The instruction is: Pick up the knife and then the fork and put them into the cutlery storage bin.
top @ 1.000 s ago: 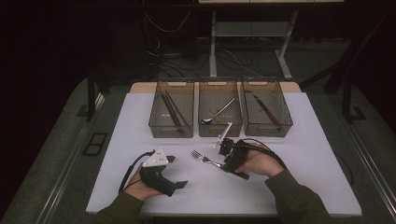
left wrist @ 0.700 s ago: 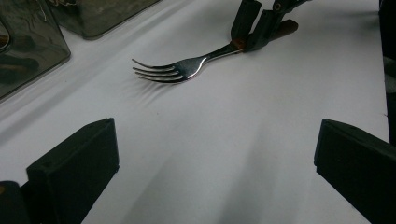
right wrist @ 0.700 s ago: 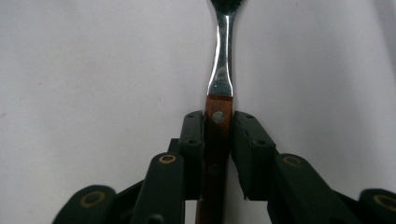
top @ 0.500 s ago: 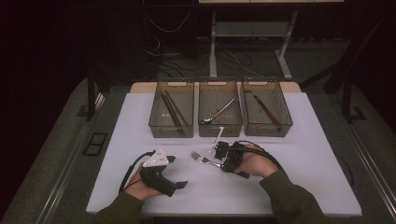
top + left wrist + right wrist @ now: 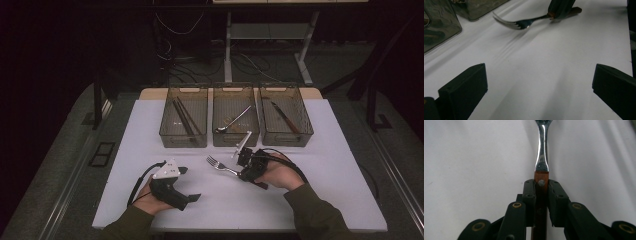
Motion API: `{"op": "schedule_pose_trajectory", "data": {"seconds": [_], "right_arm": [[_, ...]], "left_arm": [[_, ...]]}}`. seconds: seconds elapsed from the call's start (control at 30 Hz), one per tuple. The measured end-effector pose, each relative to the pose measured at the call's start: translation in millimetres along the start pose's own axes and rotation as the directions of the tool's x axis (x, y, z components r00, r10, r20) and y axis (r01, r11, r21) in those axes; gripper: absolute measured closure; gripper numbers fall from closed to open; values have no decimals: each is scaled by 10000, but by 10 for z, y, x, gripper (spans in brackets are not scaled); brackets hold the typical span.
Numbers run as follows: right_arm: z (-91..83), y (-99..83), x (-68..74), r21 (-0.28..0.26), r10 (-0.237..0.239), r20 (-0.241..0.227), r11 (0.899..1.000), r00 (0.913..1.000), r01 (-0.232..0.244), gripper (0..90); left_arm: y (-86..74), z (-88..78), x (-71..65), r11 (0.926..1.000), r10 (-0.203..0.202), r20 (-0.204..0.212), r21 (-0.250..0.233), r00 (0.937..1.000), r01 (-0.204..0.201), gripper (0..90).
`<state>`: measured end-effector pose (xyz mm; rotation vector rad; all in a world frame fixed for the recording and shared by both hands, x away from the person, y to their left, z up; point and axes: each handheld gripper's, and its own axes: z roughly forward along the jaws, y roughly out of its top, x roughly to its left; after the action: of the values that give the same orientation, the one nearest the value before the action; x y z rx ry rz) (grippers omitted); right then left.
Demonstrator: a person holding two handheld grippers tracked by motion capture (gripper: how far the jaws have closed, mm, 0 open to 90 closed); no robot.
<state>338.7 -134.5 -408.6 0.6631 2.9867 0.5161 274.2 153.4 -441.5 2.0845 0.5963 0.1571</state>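
The right gripper (image 5: 243, 173) has just been closing its jaws and now pinches the brown wooden handle of the steel fork (image 5: 220, 165). The fork's long axis runs toward 10 o'clock, tines leading. 3 clear plastic bins (image 5: 235, 138) lie at 12 o'clock, nearer this hand. The left gripper (image 5: 191, 184) rests spread wide, holding nothing.
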Motion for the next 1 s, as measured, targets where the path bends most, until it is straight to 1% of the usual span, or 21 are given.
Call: {"op": "schedule_pose_trajectory", "data": {"seconds": [0.03, 0.07, 0.13, 0.27, 0.37, 0.47, 0.6, 0.63, 0.7, 0.77, 0.9, 1.0], "right_arm": [[-22, -21, -14, -153, 122, -31, 9998, 9999, -123, 775], [-44, -47, -29, -352, 148, -41, 9993, 9999, -150, 775], [-79, -88, -59, -690, 291, -150, 9972, 9995, -300, 775], [-152, -165, -111, -1304, 553, -273, 9897, 9981, -584, 774], [-181, -197, -140, -1570, 776, -334, 9842, 9964, -819, 774], [-196, -217, -161, -1733, 803, -398, 9811, 9960, -860, 774], [-235, -235, -175, -2053, 928, -458, 9736, 9946, -1003, 774], [-242, -241, -185, -2128, 892, -471, 9722, 9949, -972, 774], [-269, -257, -195, -2344, 1038, -486, 9656, 9934, -1124, 773], [-294, -278, -214, -2520, 1141, -680, 9592, 9911, -1277, 773], [-330, -318, -234, -2813, 1280, -562, 9495, 9902, -1388, 773], [-369, -355, -268, -3105, 1501, -625, 9367, 9867, -1621, 773]], "left_arm": [[0, -1, -1, 10000, -9, -2, -12, 10000, 9, 0], [1, -7, 4, 10000, 62, 7, 39, 10000, -62, 0], [1, -7, 8, 10000, 76, 2, 60, 10000, -76, 0], [1, -8, 6, 10000, 84, 23, 29, 10000, -84, 0], [1, -13, 8, 10000, 88, 17, 4, 10000, -88, 0], [1, -15, 6, 10000, 58, 25, -51, 10000, -58, 0], [1, -15, 9, 10000, 63, 39, -52, 10000, -62, 0], [1, -16, 9, 10000, 54, 40, -58, 10000, -54, 0], [1, -18, 10, 10000, 55, 22, -65, 10000, -55, 0], [2, -19, 11, 9999, 68, 14, -95, 10000, -68, 0], [2, -21, 12, 9999, 64, 13, -115, 10000, -63, 0], [2, -21, 12, 9999, 67, 24, -124, 10000, -67, 0]]}}
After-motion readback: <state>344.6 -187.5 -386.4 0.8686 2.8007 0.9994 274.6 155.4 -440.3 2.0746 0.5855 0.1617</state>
